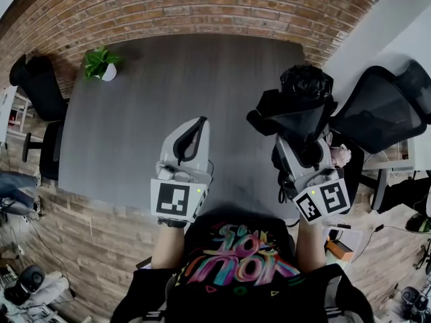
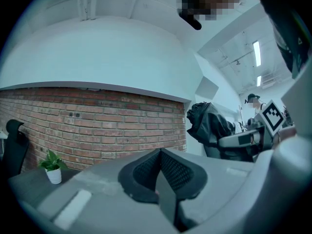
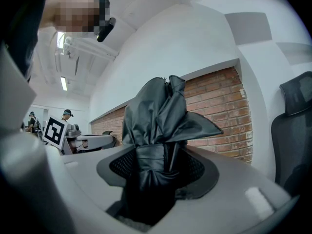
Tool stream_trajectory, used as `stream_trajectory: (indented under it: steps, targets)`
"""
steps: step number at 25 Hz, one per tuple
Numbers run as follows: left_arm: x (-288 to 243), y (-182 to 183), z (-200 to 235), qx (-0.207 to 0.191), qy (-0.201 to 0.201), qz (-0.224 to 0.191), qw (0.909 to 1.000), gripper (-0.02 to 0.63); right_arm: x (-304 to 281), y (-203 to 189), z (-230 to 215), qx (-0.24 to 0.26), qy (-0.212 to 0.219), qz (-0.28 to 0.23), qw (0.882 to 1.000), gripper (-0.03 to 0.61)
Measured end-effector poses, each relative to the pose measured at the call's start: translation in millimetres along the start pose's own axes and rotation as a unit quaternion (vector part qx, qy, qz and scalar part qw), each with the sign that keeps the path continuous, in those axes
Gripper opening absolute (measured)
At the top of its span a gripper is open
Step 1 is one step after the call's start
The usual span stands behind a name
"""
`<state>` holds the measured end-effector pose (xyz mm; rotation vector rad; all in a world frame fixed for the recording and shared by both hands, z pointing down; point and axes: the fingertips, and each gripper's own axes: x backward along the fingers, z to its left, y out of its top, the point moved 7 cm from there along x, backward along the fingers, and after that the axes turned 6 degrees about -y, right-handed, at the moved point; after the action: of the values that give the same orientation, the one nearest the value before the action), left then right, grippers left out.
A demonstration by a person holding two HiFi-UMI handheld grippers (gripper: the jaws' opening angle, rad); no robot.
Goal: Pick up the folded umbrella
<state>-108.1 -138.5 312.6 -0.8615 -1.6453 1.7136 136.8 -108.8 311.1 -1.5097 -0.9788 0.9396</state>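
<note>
The right tongs clamp the folded umbrella at its strapped waist, held up by the worktop's right edge. It is probably light, with slippery fabric over a stiff core. The left tongs are closed and empty.

Dark grey desk, matte top; small potted plant in white pot stands on its far-left corner.

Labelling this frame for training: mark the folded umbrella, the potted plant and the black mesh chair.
folded umbrella (image 3: pixel 153 126), right gripper view, on the bunched black canopy above the strap.
potted plant (image 1: pixel 100 60), head view, on the green leaves.
black mesh chair (image 1: pixel 382 108), head view, on its backrest.
</note>
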Motion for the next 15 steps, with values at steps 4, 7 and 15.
stream_trajectory:
  steps: [4, 7, 15]
  targets:
    - [0.3, -0.4, 0.7, 0.001, 0.001, 0.000, 1.0000, 0.002, 0.8, -1.3, -0.1, -0.004, -0.002, -0.001, 1.000, 0.233]
    - [0.1, -0.1, 0.5, 0.001, 0.002, -0.001, 1.0000, 0.002, 0.6, -1.2, 0.0, -0.004, -0.001, 0.000, 1.000, 0.233]
    - [-0.1, -0.4, -0.5, 0.002, 0.006, 0.004, 1.0000, 0.002, 0.5, -0.8, -0.4, -0.009, 0.003, 0.002, 1.000, 0.233]
